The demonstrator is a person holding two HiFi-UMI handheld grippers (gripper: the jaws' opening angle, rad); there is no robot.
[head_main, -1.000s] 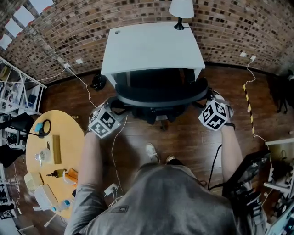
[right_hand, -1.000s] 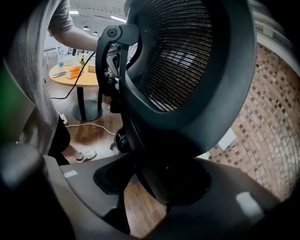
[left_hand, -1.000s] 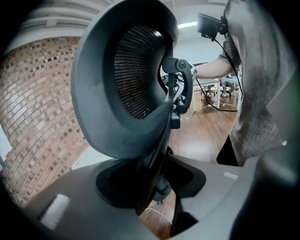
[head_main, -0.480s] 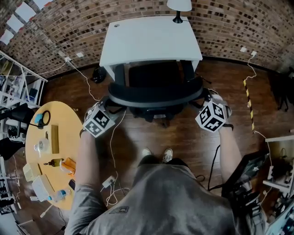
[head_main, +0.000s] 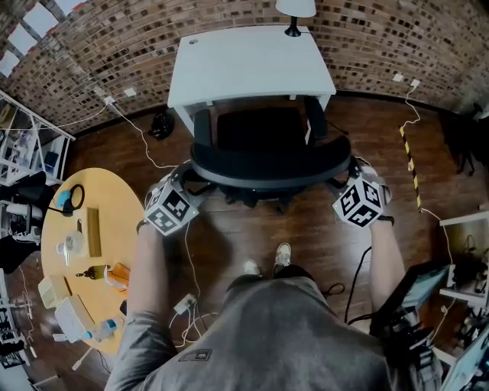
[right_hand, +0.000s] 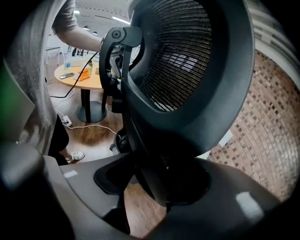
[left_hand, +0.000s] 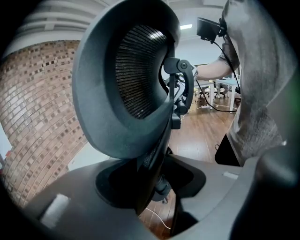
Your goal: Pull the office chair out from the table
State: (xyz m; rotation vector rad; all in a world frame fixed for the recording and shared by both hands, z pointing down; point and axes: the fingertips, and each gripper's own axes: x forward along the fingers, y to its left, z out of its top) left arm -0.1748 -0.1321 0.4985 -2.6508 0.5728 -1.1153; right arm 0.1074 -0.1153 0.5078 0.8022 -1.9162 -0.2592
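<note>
The black office chair [head_main: 263, 141] stands in front of the white table [head_main: 252, 65], its seat mostly out from under the tabletop. Its curved mesh backrest [head_main: 267, 174] faces me. My left gripper [head_main: 186, 179] is shut on the backrest's left edge, and my right gripper [head_main: 348, 174] is shut on its right edge. In the left gripper view the backrest [left_hand: 117, 93] fills the frame and its rim sits between the jaws of the left gripper [left_hand: 150, 185]. In the right gripper view the rim of the backrest [right_hand: 187, 70] is clamped in the right gripper [right_hand: 157, 185].
A lamp [head_main: 294, 14] stands at the table's far edge against the brick wall. A round yellow table [head_main: 84, 252] with small items is at the left, cables [head_main: 187, 252] trail over the wood floor, and my feet [head_main: 267, 261] are just behind the chair.
The chair has rolled back from the table toward me, showing more of its seat. Both grippers came back with it, still on the backrest edges.
</note>
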